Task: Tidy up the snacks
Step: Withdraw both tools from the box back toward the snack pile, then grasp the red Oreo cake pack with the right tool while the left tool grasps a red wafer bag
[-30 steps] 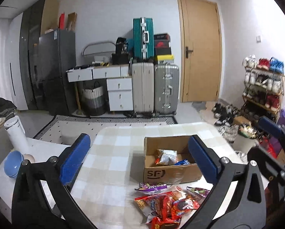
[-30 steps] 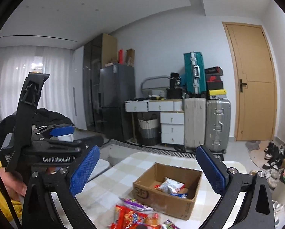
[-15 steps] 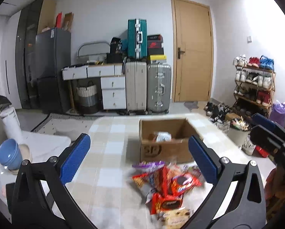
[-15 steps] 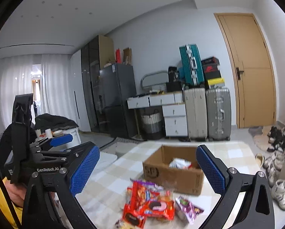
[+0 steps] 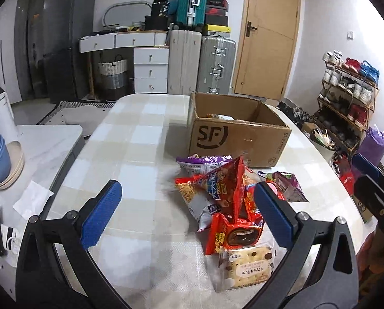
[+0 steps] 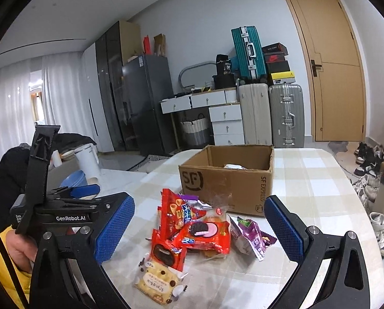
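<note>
Tilted down and drawn closer since the earlier frames, with the snack heap now filling lower centre of both views instead of sitting at the bottom edge.

Left wrist view: left gripper (image 5: 184,211) spread wide, holding nothing, hovering above the checked table (image 5: 130,139). Snack pile (image 5: 225,206) lower centre right, partly behind the right-hand blue pad (image 5: 274,219); tall red cone-snack bag (image 5: 228,188) leaning up over the rest, clear cracker pack (image 5: 246,267) nearest the lens. Open cardboard box (image 5: 233,139) just above the pile at centre, with some packets already inside. Risk: overlapping, slippery bags, so closing could catch two at once or drag neighbours along.

Right wrist view: right gripper (image 6: 199,229) likewise spread and empty. Pile (image 6: 194,234) lower centre, purple bag (image 6: 251,234) at its right edge, box (image 6: 228,175) just above. Left tool (image 6: 63,206) at left of frame, close by; likely clash if both reach for the heap together. Crushing biscuits also possible with a hard pinch.
</note>
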{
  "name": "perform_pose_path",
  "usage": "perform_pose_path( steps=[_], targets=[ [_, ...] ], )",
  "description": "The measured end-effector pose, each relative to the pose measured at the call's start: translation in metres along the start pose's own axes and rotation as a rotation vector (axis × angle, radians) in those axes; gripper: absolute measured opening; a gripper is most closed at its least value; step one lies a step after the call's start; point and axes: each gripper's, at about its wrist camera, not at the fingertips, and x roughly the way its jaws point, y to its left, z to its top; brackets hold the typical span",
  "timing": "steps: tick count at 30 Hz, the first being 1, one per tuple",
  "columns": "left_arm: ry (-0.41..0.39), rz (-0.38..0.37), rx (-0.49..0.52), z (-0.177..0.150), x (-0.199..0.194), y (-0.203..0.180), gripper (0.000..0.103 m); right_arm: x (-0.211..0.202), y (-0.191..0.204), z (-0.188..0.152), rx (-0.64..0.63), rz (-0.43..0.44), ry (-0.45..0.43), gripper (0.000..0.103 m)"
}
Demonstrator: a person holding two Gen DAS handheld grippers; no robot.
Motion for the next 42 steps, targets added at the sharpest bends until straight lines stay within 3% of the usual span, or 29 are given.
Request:
perform_pose_path(
  steps=[6, 20, 21, 22, 24, 26, 28, 37, 42],
  targets=[
    [0.039, -0.057, 0.026, 0.007, 0.032, -0.013, 0.102, 0.013, -0.003, -0.009, 0.004, 0.015, 0.030, 0.103],
    [0.178, -0.099, 0.033, 0.017, 0.129, -0.033, 0.100, 0.040, -0.023, -0.032, 0.041, 0.031, 0.103, 0.103],
    [0.185, -0.109, 0.024, 0.016, 0.134, -0.032, 0.091, 0.043, -0.025, -0.033, 0.050, 0.032, 0.111, 0.103],
    [0.191, -0.116, 0.017, 0.016, 0.137, -0.031, 0.075, 0.044, -0.027, -0.034, 0.056, 0.034, 0.116, 0.103],
    [0.202, -0.158, -0.010, 0.015, 0.144, -0.026, 0.060, 0.048, -0.030, -0.036, 0.065, 0.038, 0.121, 0.103],
    [0.200, -0.180, -0.014, 0.014, 0.150, -0.024, 0.058, 0.051, -0.033, -0.037, 0.071, 0.041, 0.125, 0.103],
    [0.189, -0.210, -0.017, 0.014, 0.151, -0.022, 0.042, 0.049, -0.032, -0.038, 0.072, 0.043, 0.125, 0.103],
    [0.148, -0.264, -0.017, 0.016, 0.148, -0.011, 0.032, 0.047, -0.031, -0.037, 0.069, 0.034, 0.127, 0.103],
    [0.118, -0.268, -0.033, 0.014, 0.117, -0.003, 0.032, 0.050, -0.030, -0.035, 0.076, 0.034, 0.141, 0.103]
  ],
)
